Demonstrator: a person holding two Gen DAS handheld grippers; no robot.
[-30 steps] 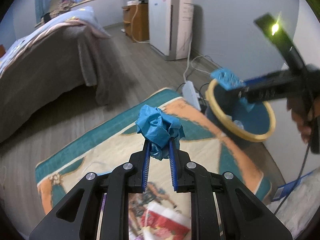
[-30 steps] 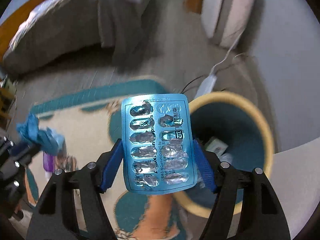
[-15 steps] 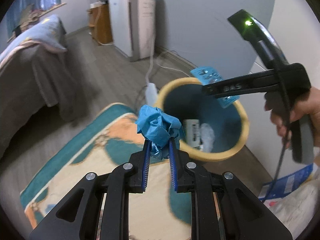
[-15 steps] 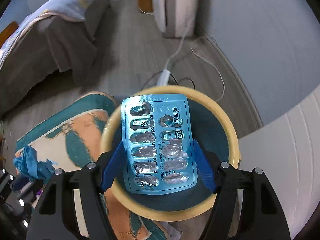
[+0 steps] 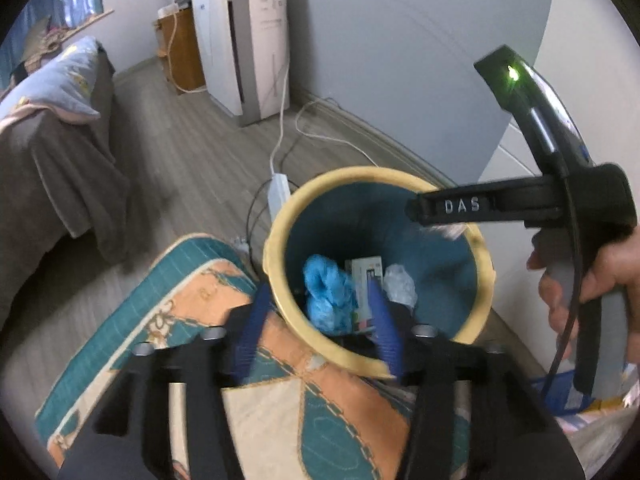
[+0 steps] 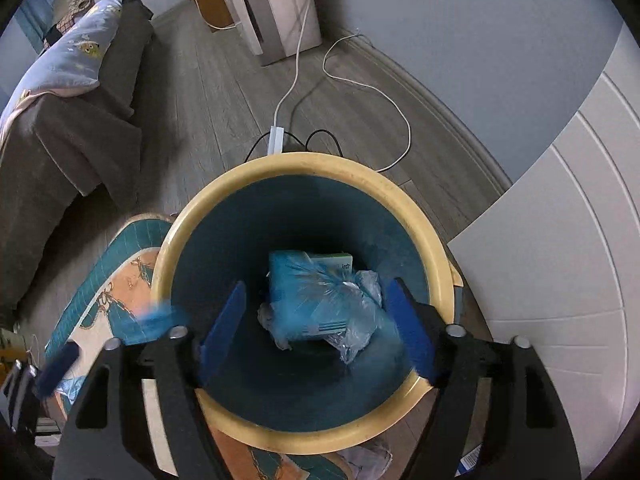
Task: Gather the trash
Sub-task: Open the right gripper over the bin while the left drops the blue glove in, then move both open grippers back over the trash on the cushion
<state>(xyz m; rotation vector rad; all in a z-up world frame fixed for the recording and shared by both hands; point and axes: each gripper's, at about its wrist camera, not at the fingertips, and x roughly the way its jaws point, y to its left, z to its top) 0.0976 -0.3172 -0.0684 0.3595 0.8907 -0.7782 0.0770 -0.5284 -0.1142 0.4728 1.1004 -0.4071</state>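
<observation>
A round bin (image 5: 276, 280) (image 6: 420, 224) with a yellow rim and teal inside stands on the floor at the rug's corner. My left gripper (image 5: 318, 292) hangs over its near rim with its jaws opening. The crumpled blue paper wad (image 5: 328, 296) shows between the fingers, loose, no pad pressing it, inside the bin's mouth. My right gripper (image 6: 316, 286) (image 5: 424, 210), held by a hand (image 5: 600, 276), points down into the bin and its jaws are opening. The blue blister pack (image 6: 304, 292) is a blur below them, on a white box (image 6: 338, 259) and clear plastic (image 6: 360, 320).
A patterned rug (image 5: 200, 304) lies left of the bin. Behind the bin a white power strip (image 5: 278, 192) and cables lie on the wood floor. A bed (image 5: 48, 152) with a grey cover stands at left, a white appliance (image 5: 248, 40) by the wall, a white panel (image 6: 560, 240) at right.
Both grippers have moved over the bin. The left jaws have opened off the blue wad. The right jaws have widened and the blister pack has dropped into the bin.
</observation>
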